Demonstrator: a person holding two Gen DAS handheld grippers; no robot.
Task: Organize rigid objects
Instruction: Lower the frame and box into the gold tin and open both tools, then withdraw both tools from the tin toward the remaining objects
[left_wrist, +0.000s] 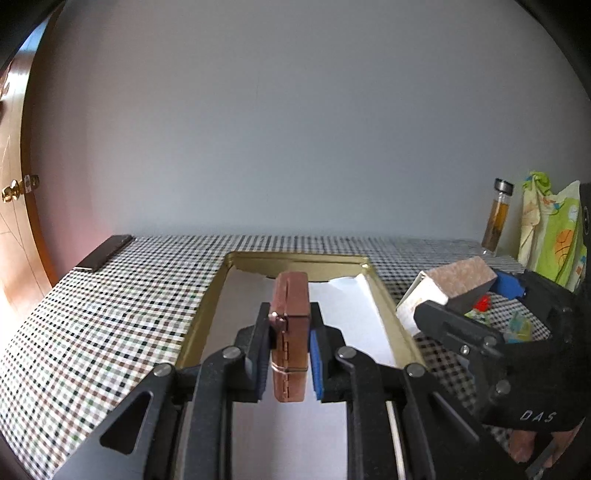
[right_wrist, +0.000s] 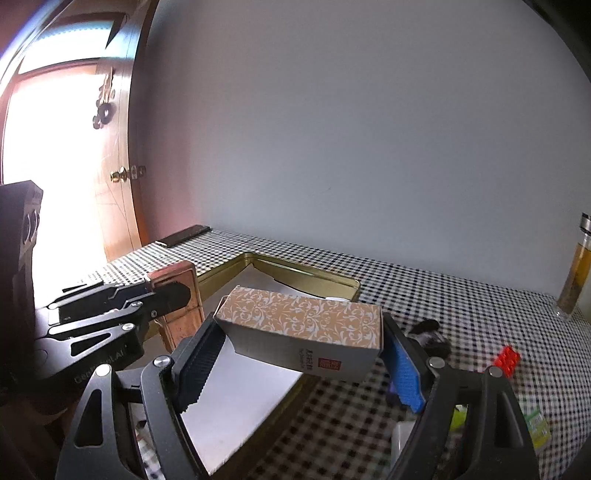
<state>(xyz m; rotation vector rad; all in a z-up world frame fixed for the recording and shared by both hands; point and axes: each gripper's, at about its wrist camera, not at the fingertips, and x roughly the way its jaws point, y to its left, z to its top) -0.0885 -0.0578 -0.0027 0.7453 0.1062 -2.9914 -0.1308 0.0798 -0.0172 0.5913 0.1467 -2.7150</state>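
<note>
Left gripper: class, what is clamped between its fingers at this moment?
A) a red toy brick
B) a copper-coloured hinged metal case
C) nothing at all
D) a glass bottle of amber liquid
B: the left gripper is shut on a copper-coloured hinged metal case, held on edge above the gold tin tray, while the right gripper grips a patterned cardboard box.
</note>
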